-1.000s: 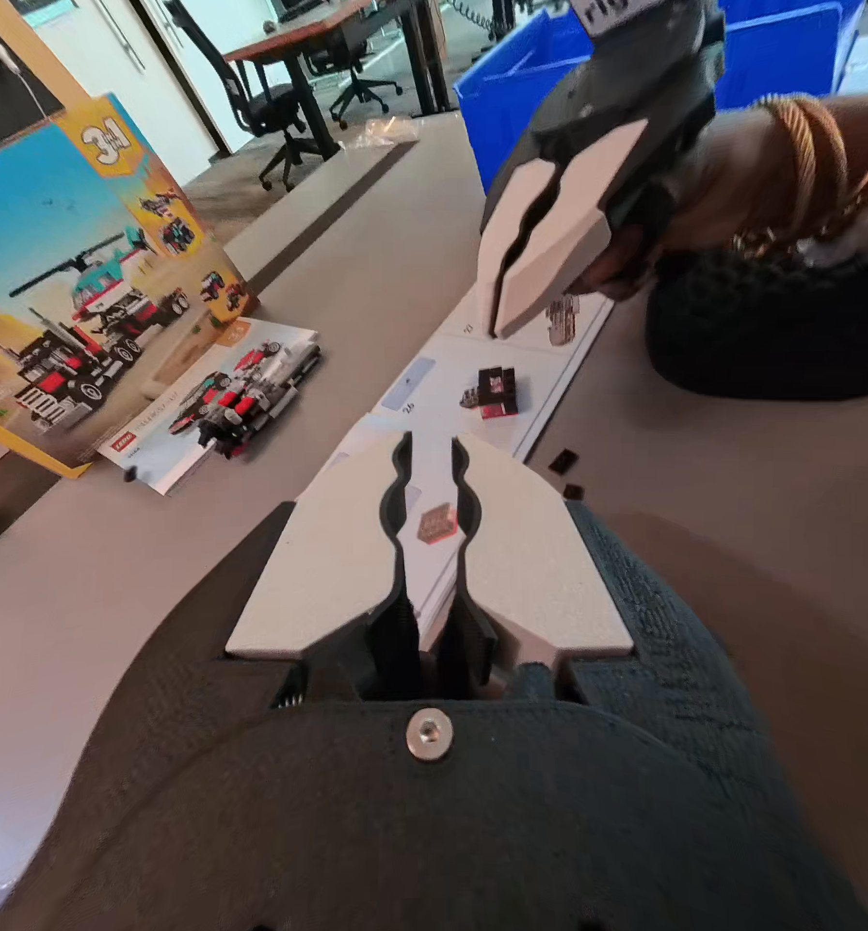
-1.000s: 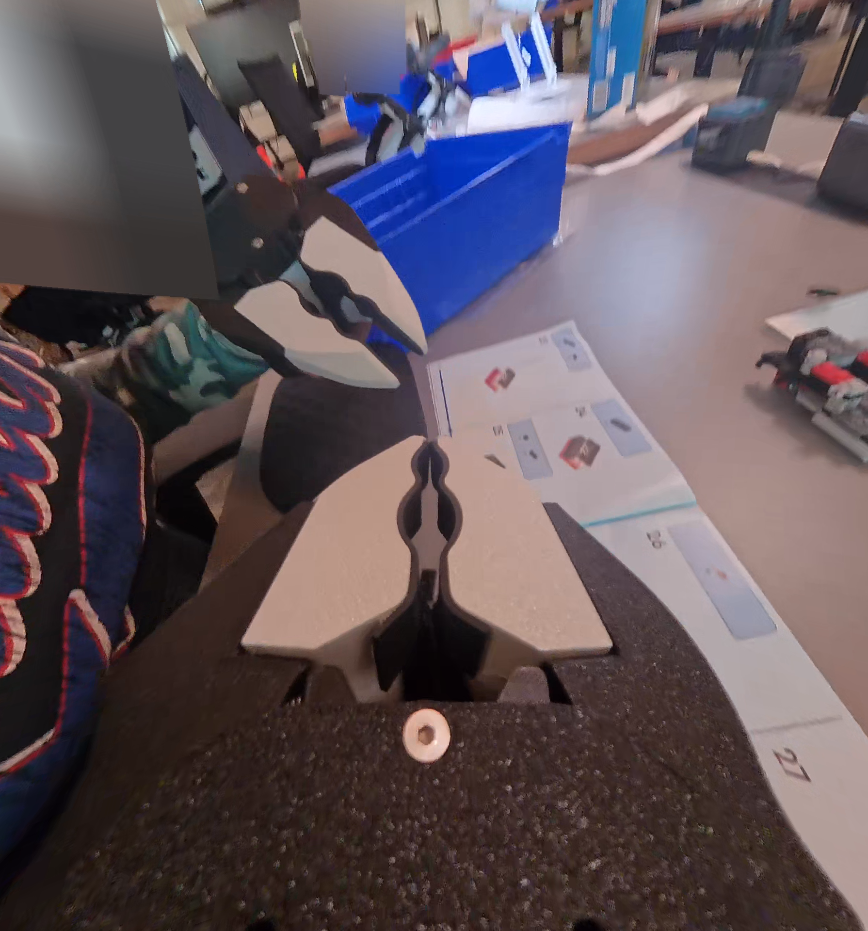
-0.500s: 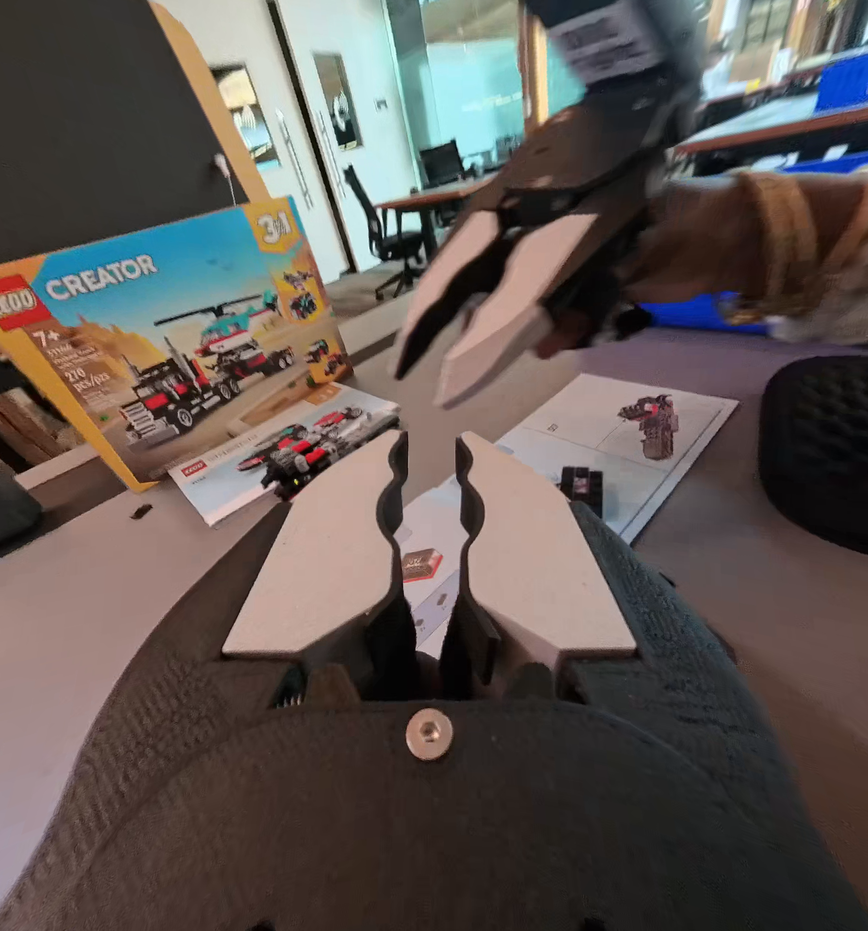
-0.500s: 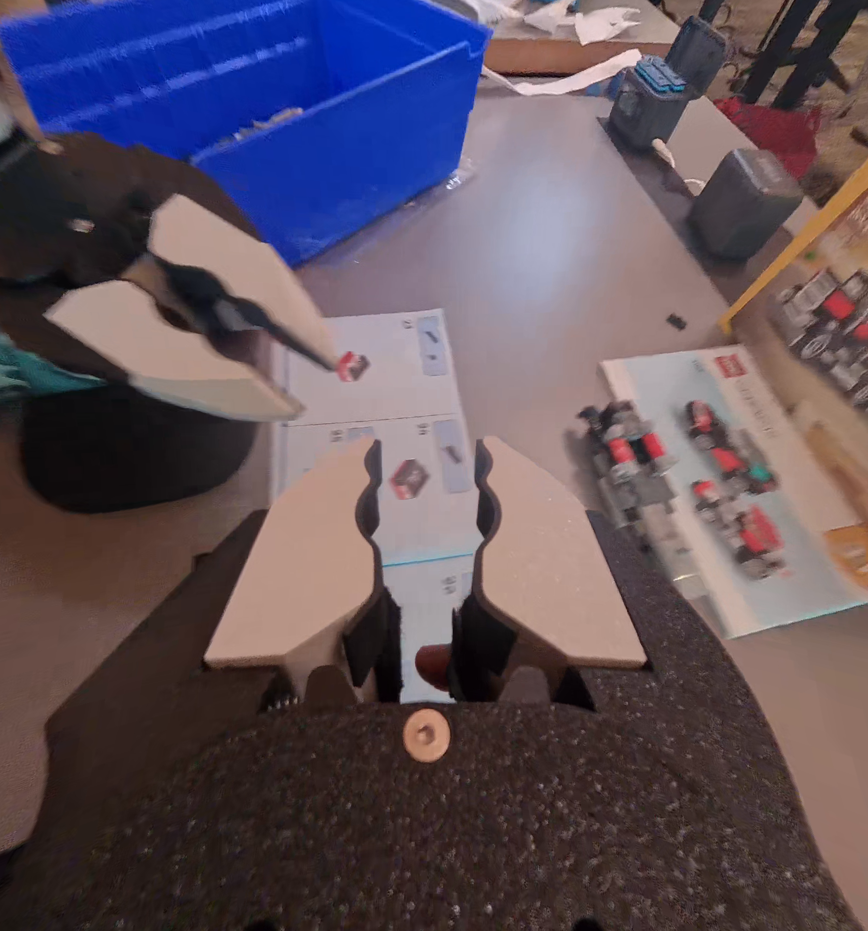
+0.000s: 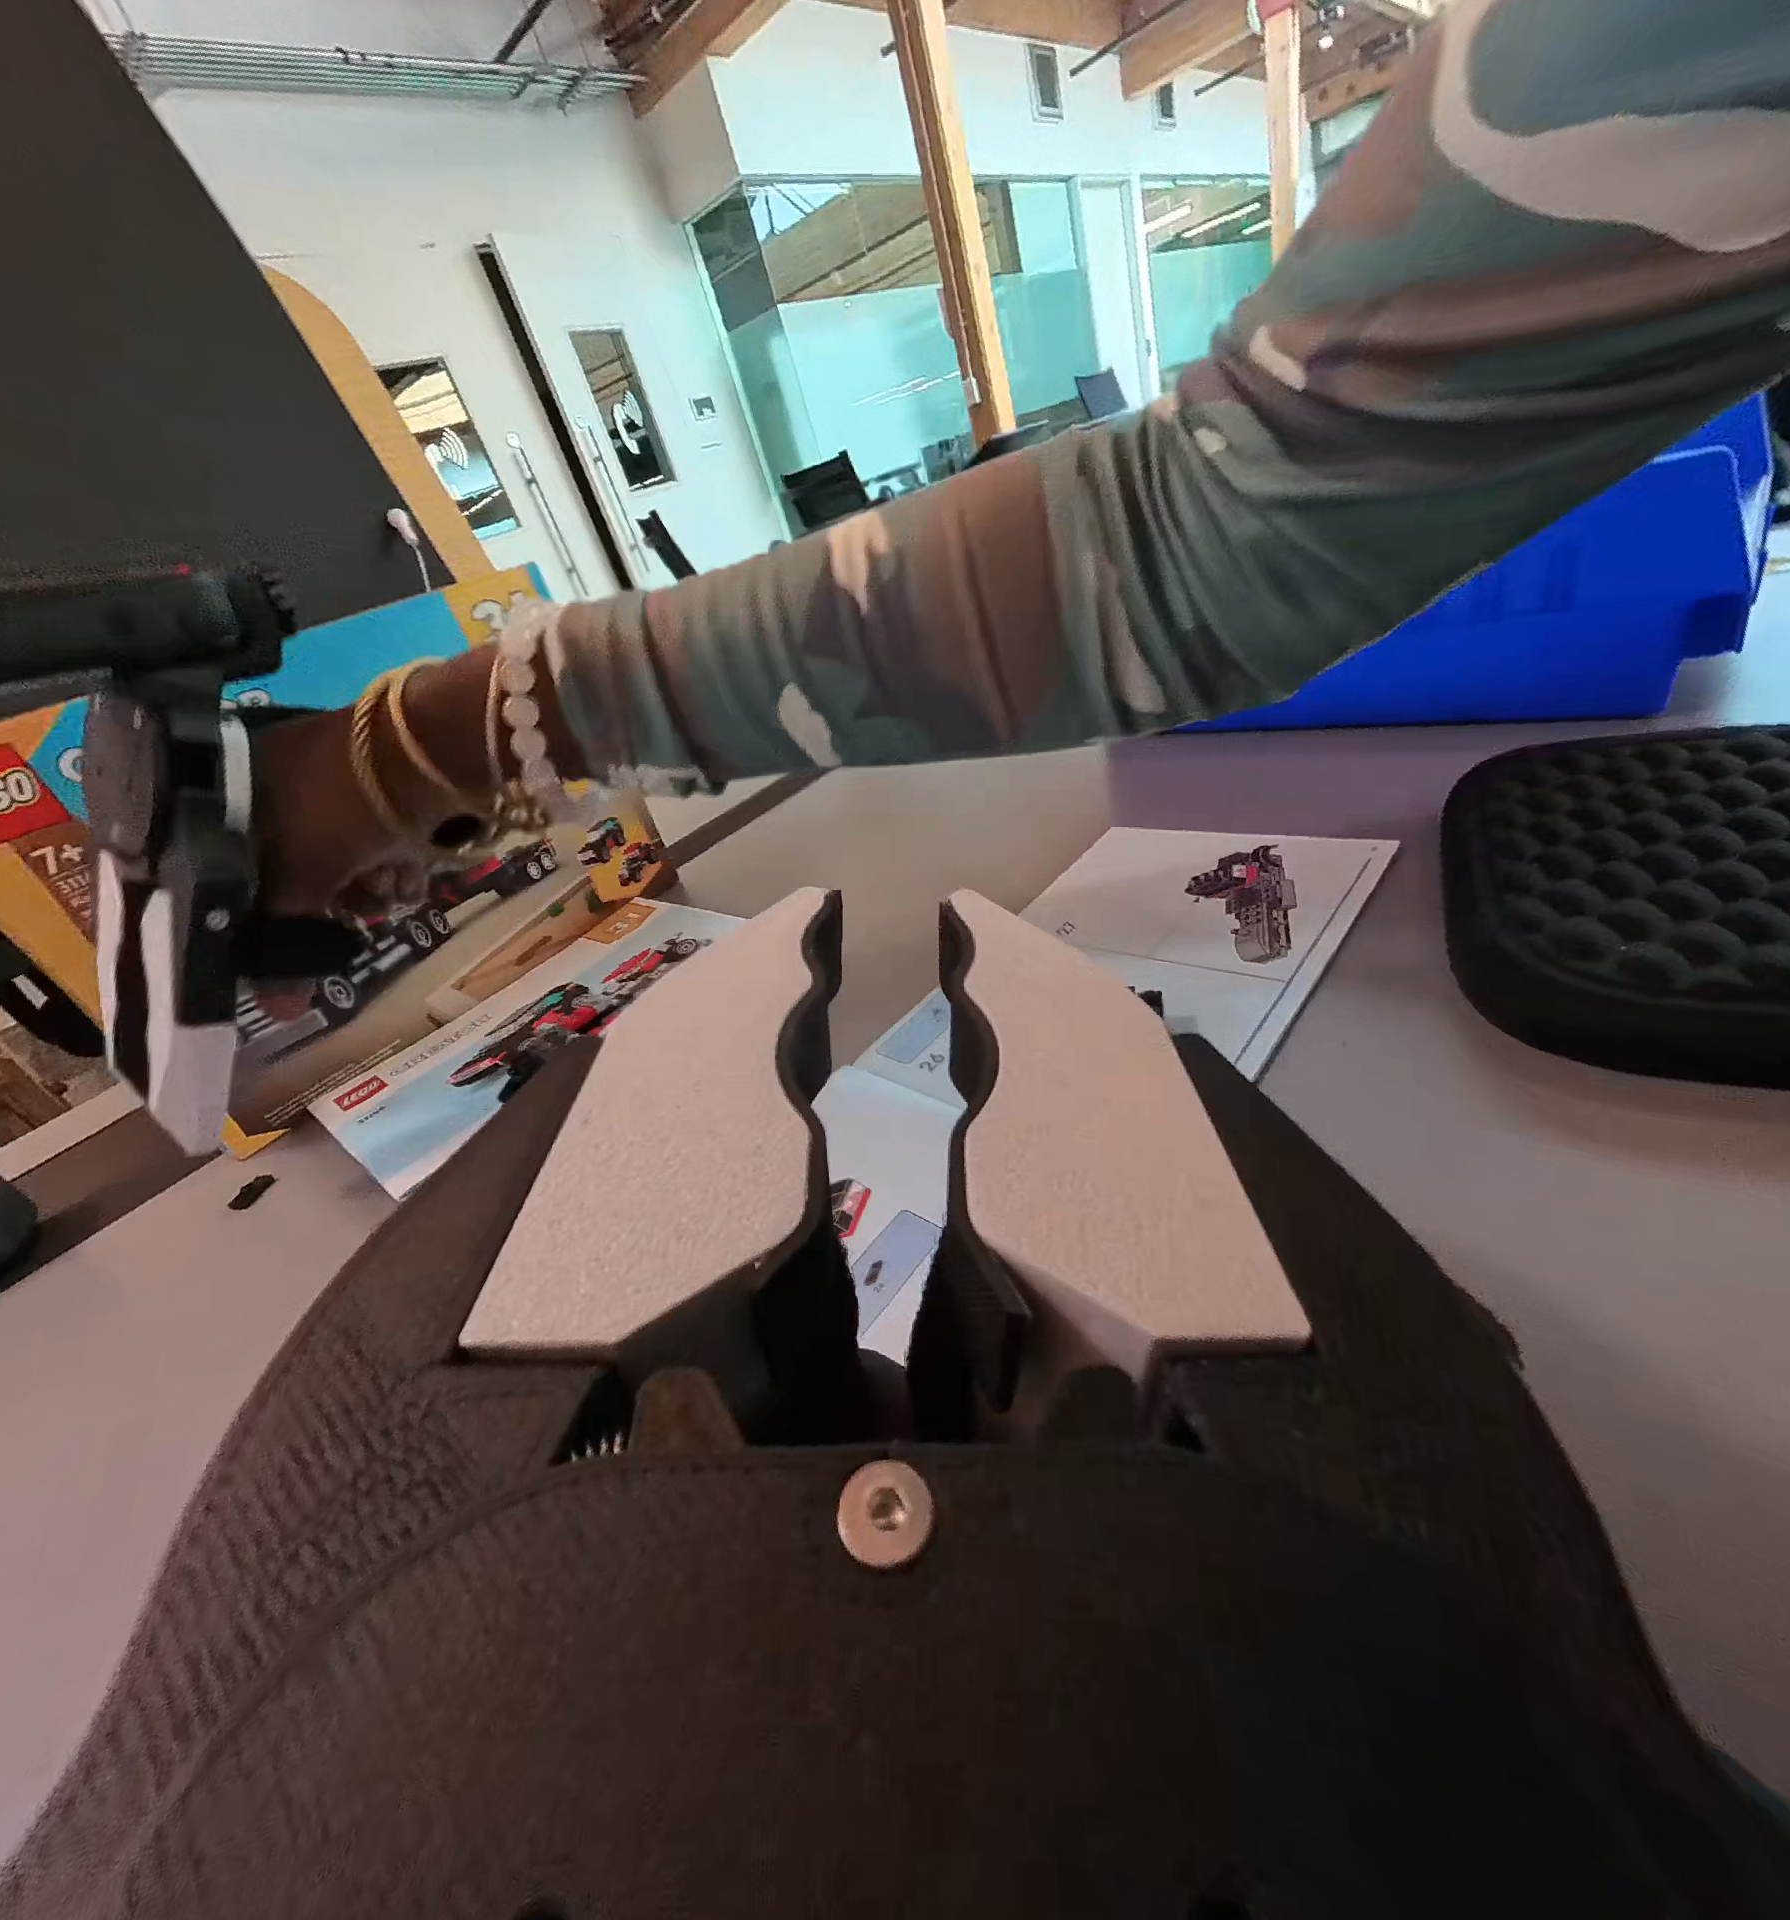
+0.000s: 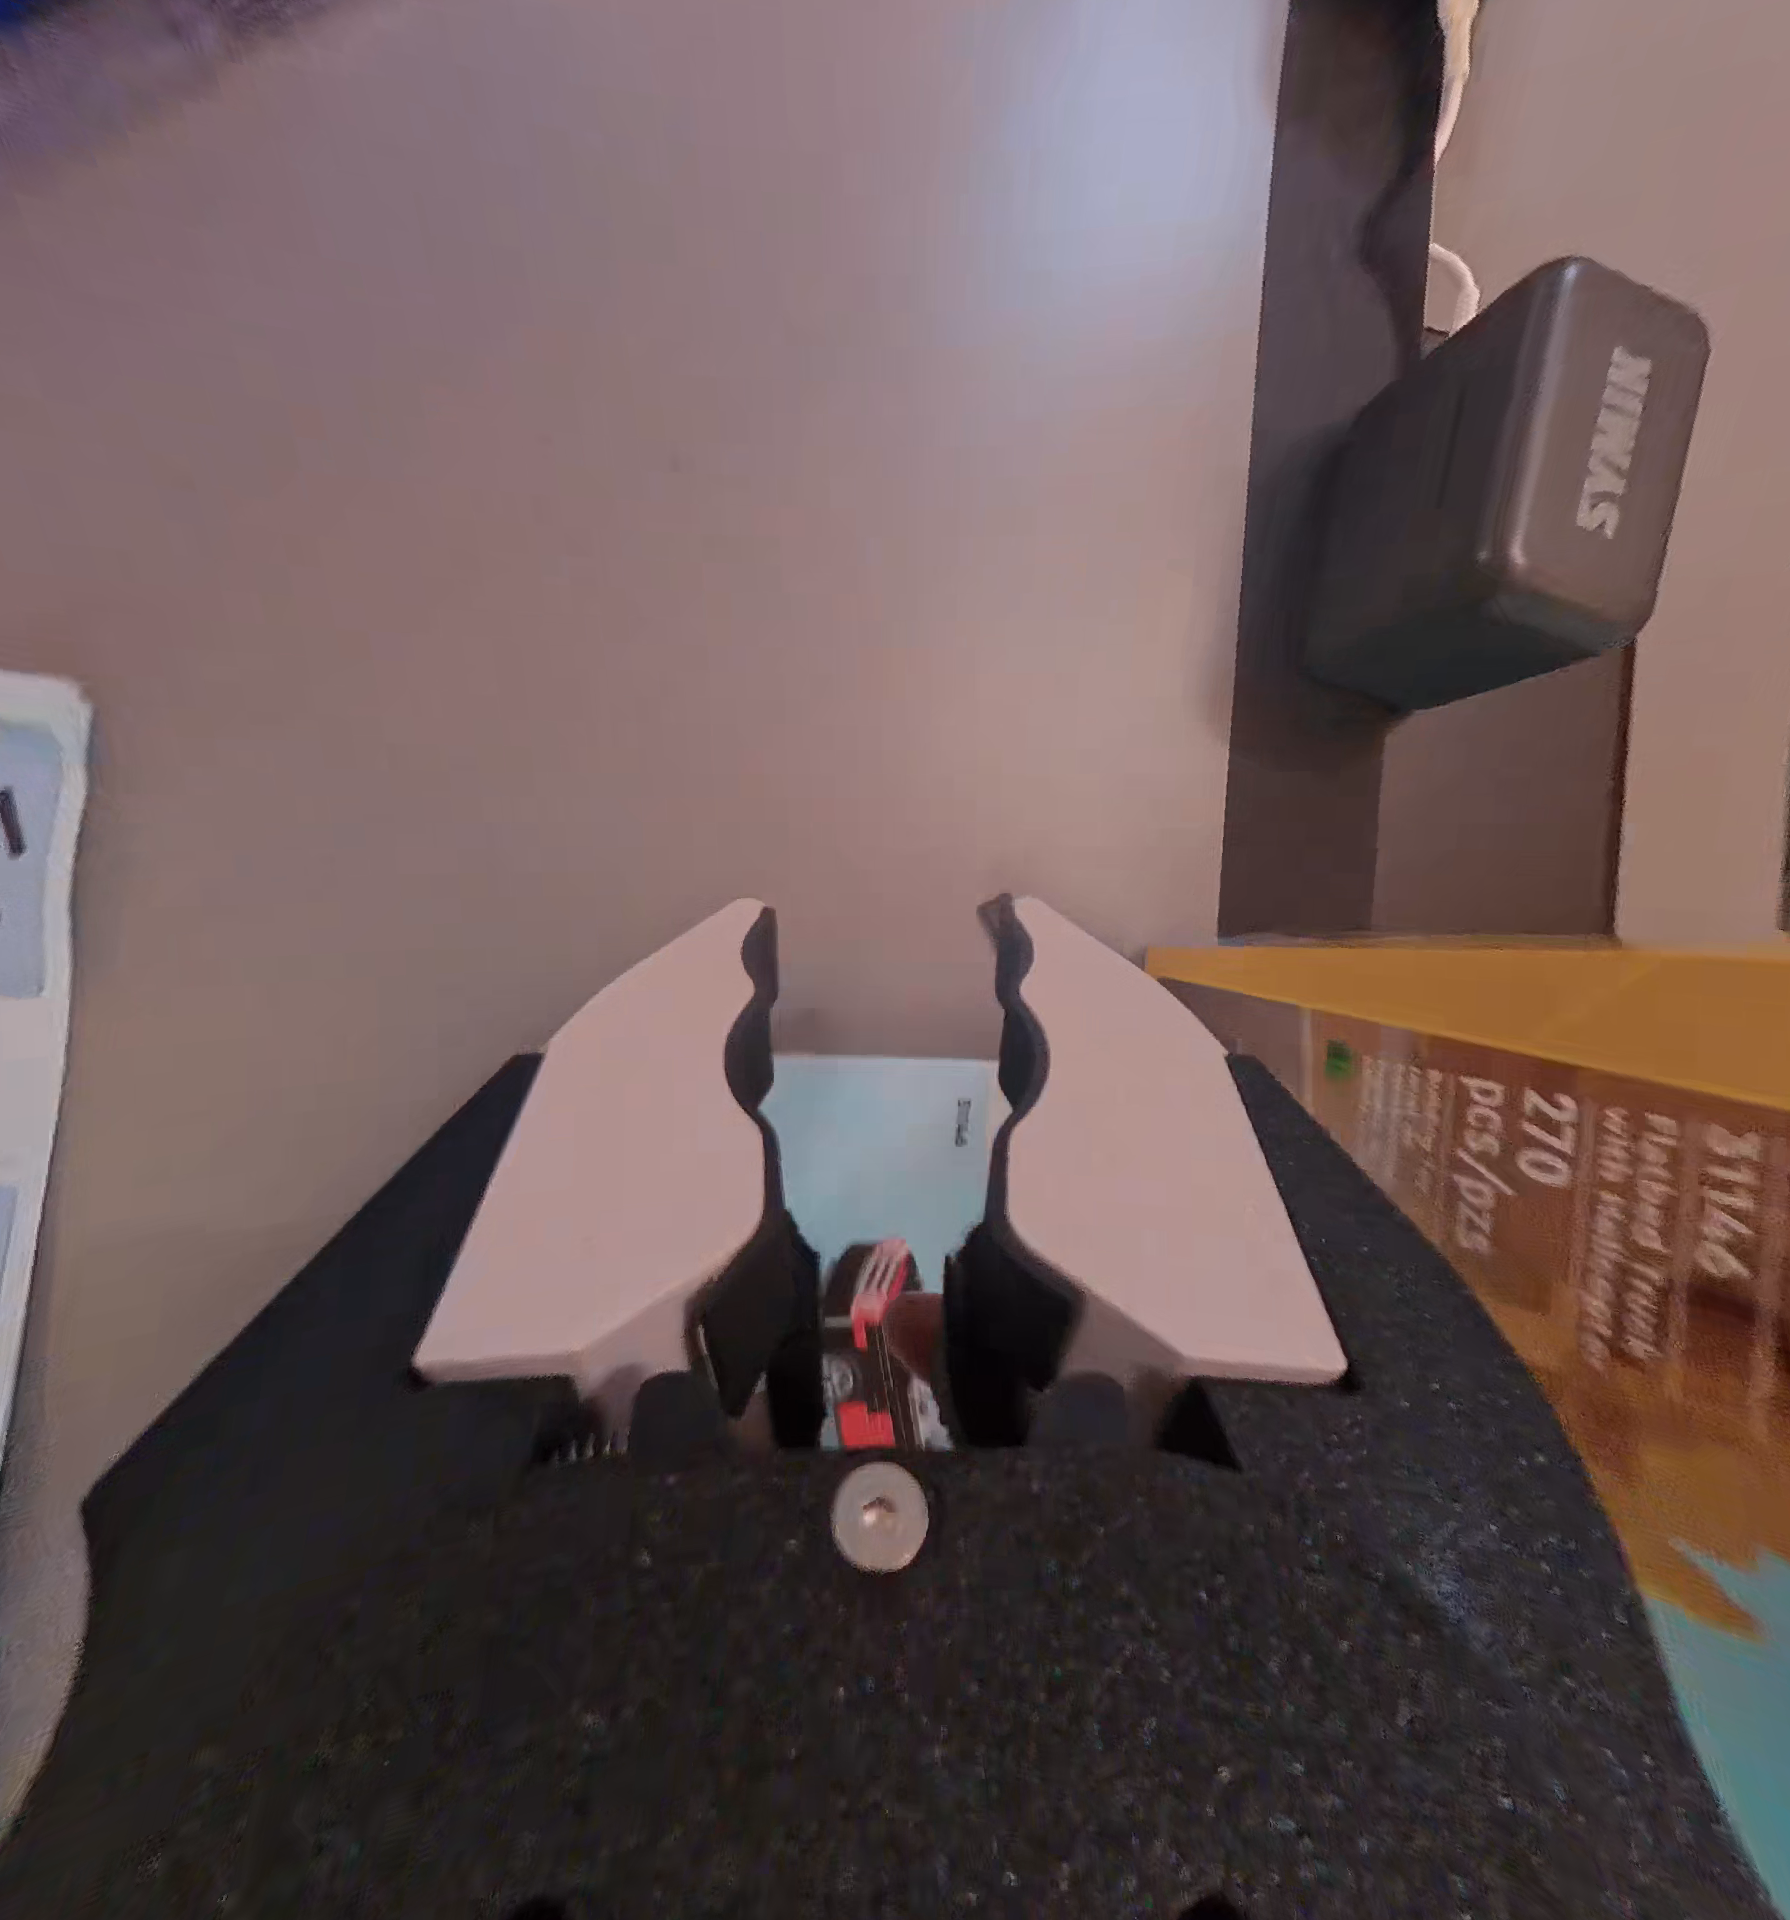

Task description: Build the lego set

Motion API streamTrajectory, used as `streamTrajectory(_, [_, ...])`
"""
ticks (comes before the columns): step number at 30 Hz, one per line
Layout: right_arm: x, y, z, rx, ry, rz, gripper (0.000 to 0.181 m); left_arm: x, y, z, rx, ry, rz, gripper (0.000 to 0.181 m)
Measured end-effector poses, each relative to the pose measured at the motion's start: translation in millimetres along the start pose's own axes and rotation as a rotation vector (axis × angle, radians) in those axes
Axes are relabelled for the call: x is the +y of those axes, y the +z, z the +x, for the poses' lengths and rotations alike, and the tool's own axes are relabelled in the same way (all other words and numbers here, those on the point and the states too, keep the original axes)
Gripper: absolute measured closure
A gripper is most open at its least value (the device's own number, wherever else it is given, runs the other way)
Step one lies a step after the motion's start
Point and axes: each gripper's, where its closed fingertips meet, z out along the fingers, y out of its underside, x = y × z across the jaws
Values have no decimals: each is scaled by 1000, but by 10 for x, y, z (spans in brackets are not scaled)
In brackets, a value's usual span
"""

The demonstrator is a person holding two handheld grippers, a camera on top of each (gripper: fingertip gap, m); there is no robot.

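We are hovering our right gripper (image 6: pixel 875 920), jaws parted and empty, directly above the half-built truck (image 6: pixel 875 1340), far nearer than our left

- left tool (image 5: pixel 889 925): fingers (image 5: pixel 683 1122) faced in pale matt plates with a fine grain; black body looks like rough layered printed plastic; one bright metal screw (image 5: pixel 884 1510)
- right tool (image 6: pixel 878 914): same pale matt plates, speckled black body
- desk (image 5: pixel 1556 1226): smooth grey, matt with a soft sheen
- black pad (image 5: pixel 1660 894): dimpled honeycomb texture, matt, rubbery or foam-like
- instruction sheet (image 5: pixel 1213 925): white printed paper, flat
- set box (image 6: pixel 1597 1174): printed cardboard, slight gloss
- blue bin (image 5: pixel 1556 634): smooth plastic, glossy
- dark case (image 6: pixel 1504 488): smooth hard shell, satin
- sleeve (image 5: pixel 1078 613): camouflage cloth
- bracelets (image 5: pixel 392 738): gold-coloured metal, shiny; pale beads beside them
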Motion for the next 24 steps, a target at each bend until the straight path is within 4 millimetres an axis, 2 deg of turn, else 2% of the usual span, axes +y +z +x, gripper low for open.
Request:
streamTrajectory(4, [114,181,199,116,46,39,172,27,18,79,22,57,-20,164])
streamTrajectory(7, [270,280,340,183,63,-9,173,41,29,99,27,75,-31,163])
streamTrajectory(14, [295,482,265,45,175,20,160,16,14,74,22,55,-13,164])
streamTrajectory(16, [269,510,255,28,206,47,162,15,15,72,22,53,-12,164])
streamTrajectory(19, [278,508,179,-32,284,53,171,21,19,78,24,59,-17,164])
streamTrajectory(24, [229,384,-41,-137,370,101,164,26,24,85,25,67,-20,164])
